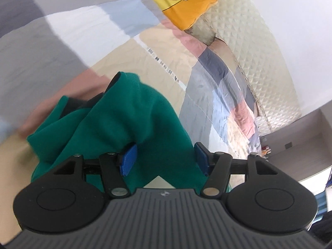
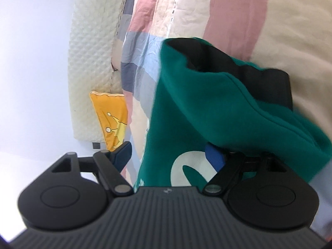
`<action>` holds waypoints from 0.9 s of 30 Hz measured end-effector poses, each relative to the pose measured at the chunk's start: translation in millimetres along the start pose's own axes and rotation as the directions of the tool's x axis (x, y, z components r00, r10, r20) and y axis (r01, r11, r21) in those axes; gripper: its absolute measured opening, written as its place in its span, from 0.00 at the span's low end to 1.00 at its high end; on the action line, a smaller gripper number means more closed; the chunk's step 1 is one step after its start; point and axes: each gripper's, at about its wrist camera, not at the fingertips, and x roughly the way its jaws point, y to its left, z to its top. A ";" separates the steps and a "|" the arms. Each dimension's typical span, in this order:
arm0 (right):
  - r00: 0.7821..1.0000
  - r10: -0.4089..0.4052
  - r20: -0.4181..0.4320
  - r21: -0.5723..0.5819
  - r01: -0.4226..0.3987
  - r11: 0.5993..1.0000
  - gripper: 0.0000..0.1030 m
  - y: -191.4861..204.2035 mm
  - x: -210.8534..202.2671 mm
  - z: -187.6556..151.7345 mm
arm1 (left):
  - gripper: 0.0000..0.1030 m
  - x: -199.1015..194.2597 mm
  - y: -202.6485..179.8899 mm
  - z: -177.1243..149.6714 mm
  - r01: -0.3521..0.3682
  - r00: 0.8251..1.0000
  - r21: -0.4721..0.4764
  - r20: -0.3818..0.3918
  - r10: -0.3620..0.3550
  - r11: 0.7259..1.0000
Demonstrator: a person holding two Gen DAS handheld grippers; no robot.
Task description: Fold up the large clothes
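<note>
Lying bunched between both spread grippers, a green sweatshirt (image 1: 116, 124) rests on the patchwork bed cover (image 1: 62, 41).

In the left wrist view the left gripper (image 1: 164, 157) has its blue pads set wide; green cloth fills the gap and drapes over one pad, and neither pad visibly presses it. In the right wrist view the right gripper (image 2: 170, 153) is equally spread, with the cloth covering one pad while the other stands clear beside the bed cover. The garment runs forward and away from each pair of fingers, its black-lined opening at the far end, so neither hand looks clearly nearer. A fresh hold on an edge seems the likely next need. A yellow cushion (image 1: 186, 4) lies well apart, near the headboard.
</note>
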 end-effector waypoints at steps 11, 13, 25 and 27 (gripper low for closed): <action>0.999 -0.034 -0.014 -0.167 0.032 0.985 0.77 4.0 31.1 9.7 | 0.65 42.4 -13.5 -0.2 -0.051 0.999 0.176 0.013 0.049 0.983; 0.999 -0.034 -0.016 -0.179 0.031 0.983 0.77 3.3 26.4 7.9 | 0.65 41.2 -13.9 0.0 -0.048 0.999 0.181 0.013 0.046 0.982; 1.000 -0.026 -0.009 -0.366 0.021 0.931 0.79 34.5 0.7 -9.2 | 0.70 -14.3 -39.5 -21.2 -0.025 0.997 0.347 0.078 -0.003 0.938; 0.999 -0.037 -0.003 -0.454 0.031 0.891 0.79 47.9 -0.1 -15.4 | 0.70 -25.5 -47.5 -29.3 -0.020 0.995 0.391 0.100 -0.021 0.920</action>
